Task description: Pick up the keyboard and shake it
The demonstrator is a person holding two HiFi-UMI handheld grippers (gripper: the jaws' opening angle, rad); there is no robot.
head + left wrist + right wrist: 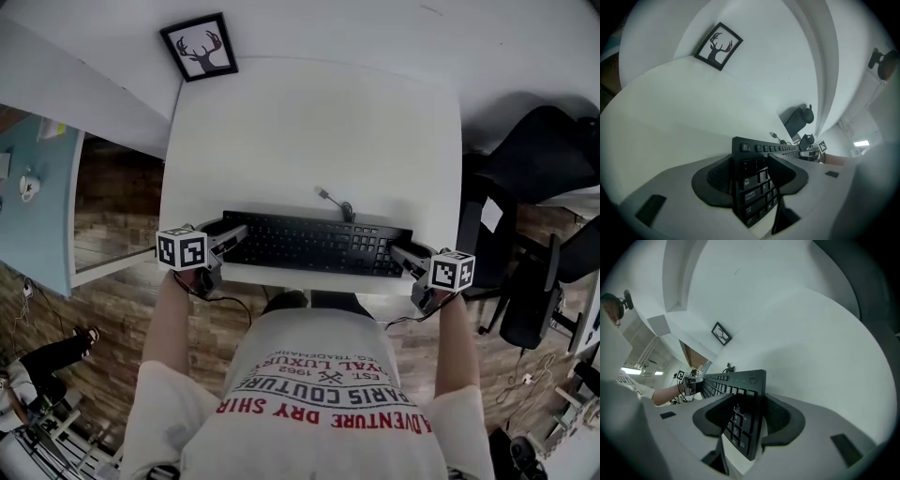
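The keyboard [314,244] lies along the near edge of the white desk [309,131], its left end pinched between the pads of the left claw [751,174] and its right end likewise gripped by the right claw [747,416].

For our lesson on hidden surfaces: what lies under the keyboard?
The white table lies under the keyboard; the tabletop directly beneath it is covered, so nothing there can be checked. Its cable shows behind.

White desk [309,131], wood floor [103,309], framed deer picture [199,47], black chair [544,159].
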